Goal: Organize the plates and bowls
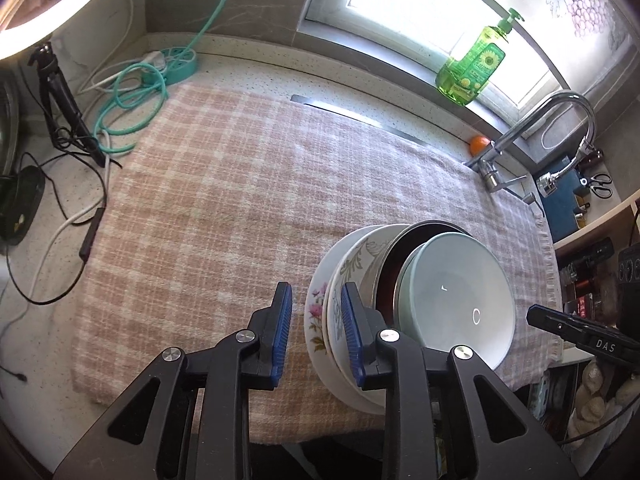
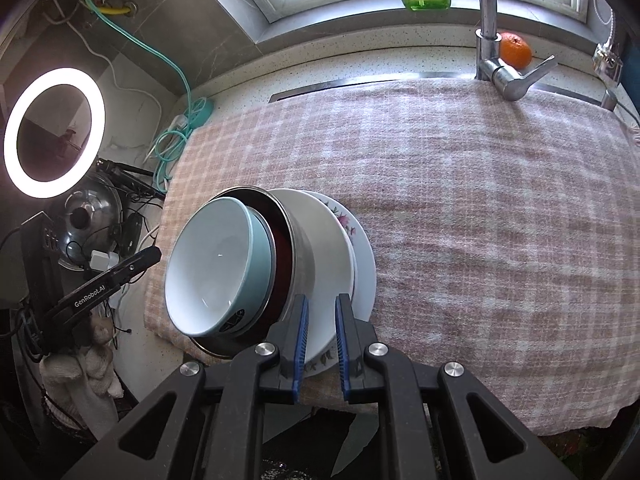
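- Cloth (image 2: 480, 220), checked pink and white, covers the table (image 1: 248, 68) from the window wall to the near edge.
- Stack of dishes sits near the cloth's front edge: floral plate (image 1: 316, 320) lowest, a white plate (image 2: 320, 232) on it, then a steel bowl (image 2: 304, 256) with a dark inside, then a pale blue bowl (image 1: 456, 300) on top. All mouths face up; the top bowl's rim appears tilted within the steel one.
- Left gripper (image 1: 316, 332) stands released, one of its fingers on either side of the plates' rim without pinching it.
- Right gripper (image 2: 321, 350) has its fingers straddling the plates' rim; whether they press it I cannot tell.
- Writing: "GenRobot.AI" shows on the left gripper's side in the right view, "DAS" on the right gripper's side in the left view.
- Soap bottle (image 1: 472, 64), green with sunflowers, stands on the window sill; its print is unreadable.
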The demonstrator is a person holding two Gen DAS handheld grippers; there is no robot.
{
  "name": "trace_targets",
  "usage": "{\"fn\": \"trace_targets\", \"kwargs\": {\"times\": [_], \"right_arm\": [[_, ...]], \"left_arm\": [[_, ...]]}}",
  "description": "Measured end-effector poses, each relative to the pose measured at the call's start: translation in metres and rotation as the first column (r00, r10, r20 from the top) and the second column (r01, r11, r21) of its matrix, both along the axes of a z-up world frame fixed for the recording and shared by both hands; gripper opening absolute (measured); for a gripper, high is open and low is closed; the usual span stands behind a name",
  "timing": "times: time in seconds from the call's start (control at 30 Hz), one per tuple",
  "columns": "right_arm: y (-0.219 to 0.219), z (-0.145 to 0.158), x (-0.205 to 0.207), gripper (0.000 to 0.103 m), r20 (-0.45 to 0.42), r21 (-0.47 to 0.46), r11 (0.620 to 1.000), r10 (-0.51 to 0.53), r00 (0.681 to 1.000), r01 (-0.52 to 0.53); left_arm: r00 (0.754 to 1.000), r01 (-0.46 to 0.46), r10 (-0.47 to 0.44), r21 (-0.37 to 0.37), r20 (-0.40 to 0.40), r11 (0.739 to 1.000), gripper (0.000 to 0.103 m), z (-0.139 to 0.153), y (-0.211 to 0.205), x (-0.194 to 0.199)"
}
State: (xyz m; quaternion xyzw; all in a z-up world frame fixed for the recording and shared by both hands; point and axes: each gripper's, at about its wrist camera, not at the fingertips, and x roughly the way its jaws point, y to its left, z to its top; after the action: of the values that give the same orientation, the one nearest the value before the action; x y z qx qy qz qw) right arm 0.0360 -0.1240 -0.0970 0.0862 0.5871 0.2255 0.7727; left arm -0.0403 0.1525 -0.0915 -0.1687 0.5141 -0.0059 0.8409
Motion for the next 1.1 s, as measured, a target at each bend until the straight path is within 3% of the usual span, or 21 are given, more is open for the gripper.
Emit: {"fn": "trace_targets", "kwargs": {"times": [0.13, 0.4, 0.87, 0.93, 1.03, 1.1], "right_arm": [[-0.009, 0.002, -0.003, 0.012, 0.032, -0.019, 1.0, -0.007, 0.999, 0.008], [-0.014, 0.02, -0.013, 0.012, 0.138, -0.055, 0.998, 0.008, 0.99, -0.001], [0.0, 0.047, -0.039, 0.017, 0.304, -0.088, 0.995, -0.023, 0.952, 0.052], [0.003, 0.052, -0.044, 0.023, 0.332, -0.106, 0.99, -0.048, 0.942, 0.088], [0.009, 0.057, -0.054, 0.038, 0.358, -0.108, 0.988, -0.064, 0.931, 0.109], [0.014, 0.06, -0.064, 0.038, 0.384, -0.122, 0.983, -0.078, 0.92, 0.134]], "left_arm": [[0.999, -0.039, 0.039, -0.002, 0.026, 0.999, 0.025, 0.008, 0.004, -0.011], [0.993, -0.069, 0.063, 0.062, 0.096, 0.996, 0.025, 0.027, -0.013, -0.027], [0.984, 0.006, -0.04, 0.189, 0.175, 0.982, 0.025, 0.056, -0.044, -0.043], [0.984, 0.024, -0.056, 0.191, 0.167, 0.981, 0.025, 0.056, -0.043, -0.046], [0.983, 0.051, -0.085, 0.2, 0.165, 0.978, 0.038, 0.055, -0.042, -0.051], [0.981, 0.061, -0.096, 0.201, 0.166, 0.978, 0.039, 0.056, -0.042, -0.054]]}}
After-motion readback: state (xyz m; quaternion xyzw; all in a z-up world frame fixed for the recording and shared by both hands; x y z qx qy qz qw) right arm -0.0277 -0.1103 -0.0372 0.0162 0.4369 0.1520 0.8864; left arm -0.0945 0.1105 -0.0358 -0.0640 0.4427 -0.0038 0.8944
